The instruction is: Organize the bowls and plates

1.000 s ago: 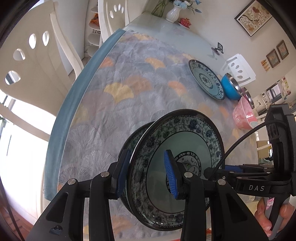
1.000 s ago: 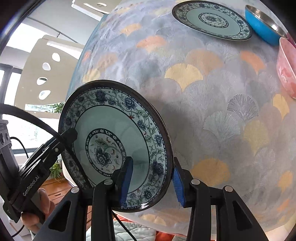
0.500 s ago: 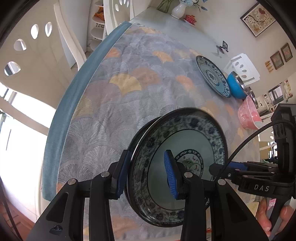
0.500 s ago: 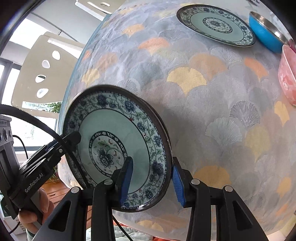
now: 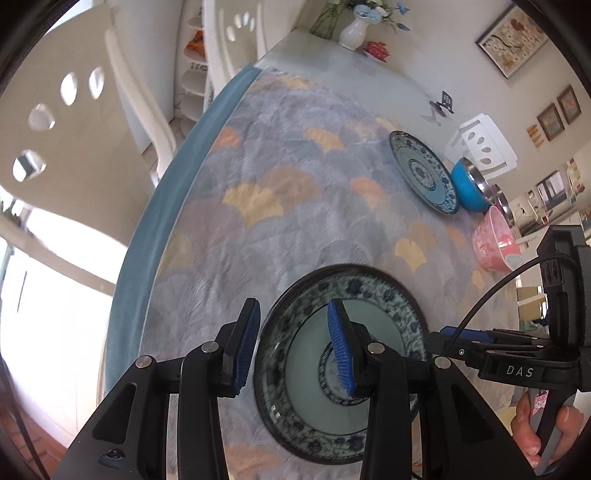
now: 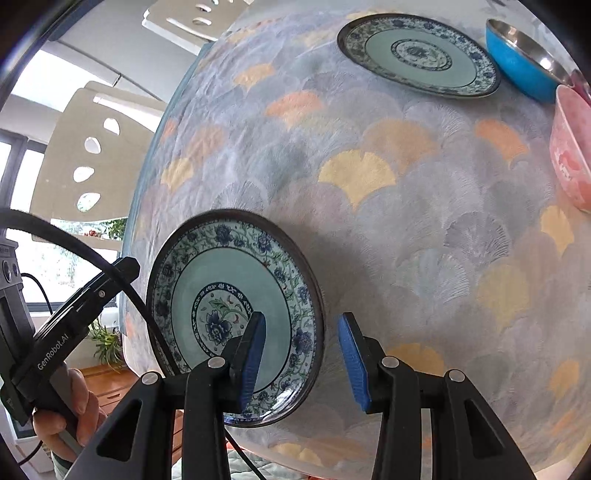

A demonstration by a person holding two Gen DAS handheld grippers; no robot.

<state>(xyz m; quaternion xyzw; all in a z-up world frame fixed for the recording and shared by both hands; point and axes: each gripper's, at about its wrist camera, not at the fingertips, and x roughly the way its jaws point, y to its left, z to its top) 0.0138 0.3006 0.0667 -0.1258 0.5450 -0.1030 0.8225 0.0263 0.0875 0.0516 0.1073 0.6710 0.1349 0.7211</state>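
Note:
A blue-and-white floral plate [image 5: 343,365] [image 6: 229,306] lies near the front edge of the table. My left gripper [image 5: 293,345] is open, its fingers straddling the plate's left rim without gripping. My right gripper [image 6: 301,356] is open, its fingers on either side of the plate's right rim. A second matching plate [image 5: 424,171] [image 6: 417,53] lies at the far right. Beside it stand a blue bowl [image 5: 471,186] [image 6: 524,59] and a pink bowl [image 5: 495,240] [image 6: 572,147].
The table wears a fan-patterned cloth [image 5: 280,206] with a teal left border [image 5: 162,206]. White chairs [image 5: 74,122] stand along the left side. A white vase with flowers [image 5: 354,27] and a small black stand [image 5: 445,101] sit at the far end.
Both grippers opened their fingers wider and drew back; the plate, held tilted before, has been let go and now lies on the cloth.

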